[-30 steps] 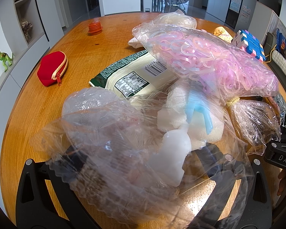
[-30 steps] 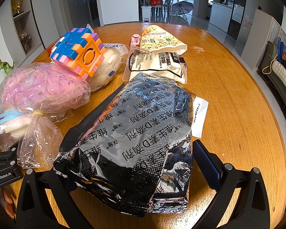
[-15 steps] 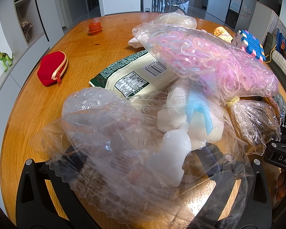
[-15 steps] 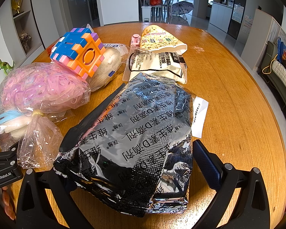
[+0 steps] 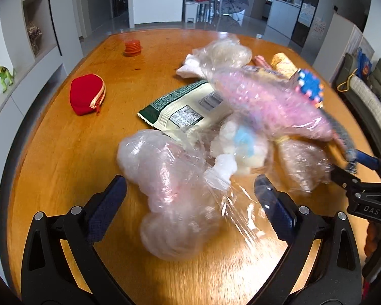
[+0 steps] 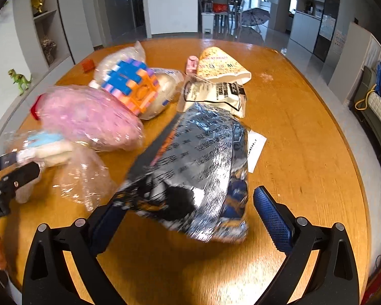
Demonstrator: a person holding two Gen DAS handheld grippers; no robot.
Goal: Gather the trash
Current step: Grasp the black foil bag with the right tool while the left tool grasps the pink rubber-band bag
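On the round wooden table, the left gripper stands wide apart around a crumpled clear plastic bag, its dark blue pads clear of the film. The right gripper is likewise spread wide about a silver foil packet printed with black Chinese characters, too blurred to read. "DAS" shows on the other tool's black body. One green-and-white snack wrapper bears a barcode and table; one yellow pouch carries illegible lettering. One red zip purse lies apart.
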